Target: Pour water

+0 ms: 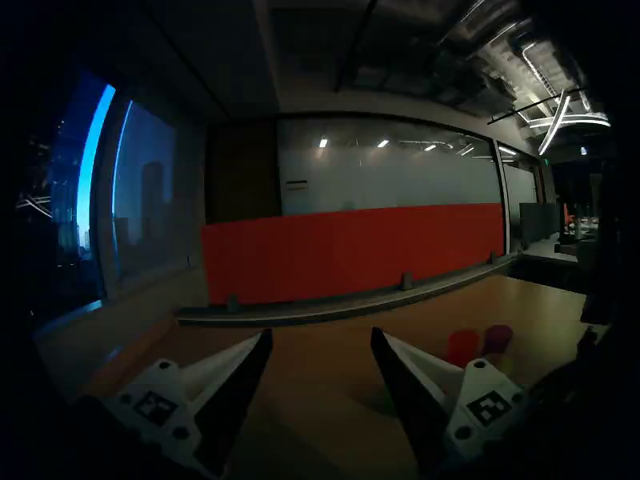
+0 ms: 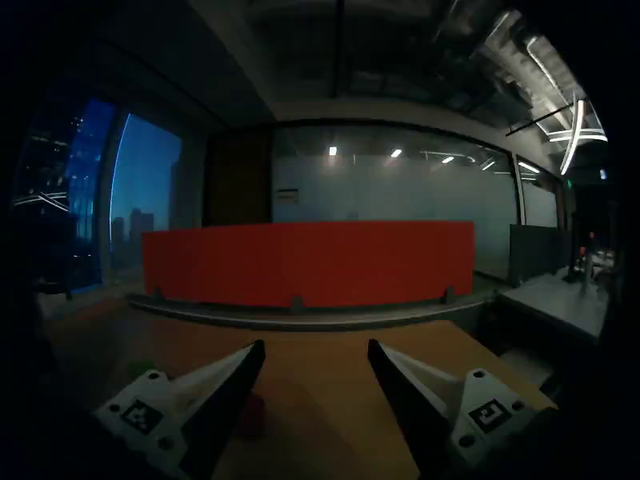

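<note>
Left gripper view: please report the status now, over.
Left gripper open, empty. Right gripper open, empty. Red thing and purple thing on wooden table, ahead right, untouched. Too dim to name them; path looks free.

No legible words, brands or numbers in either view. Black-and-white square coded markers [image 1: 154, 406] on finger mounts of left gripper [image 1: 322, 336] and right gripper [image 2: 316, 346]: patterns only, no characters. Small dark placard [image 1: 295, 186] on frosted glass wall [image 1: 384, 172]: too dim and small to read
</note>
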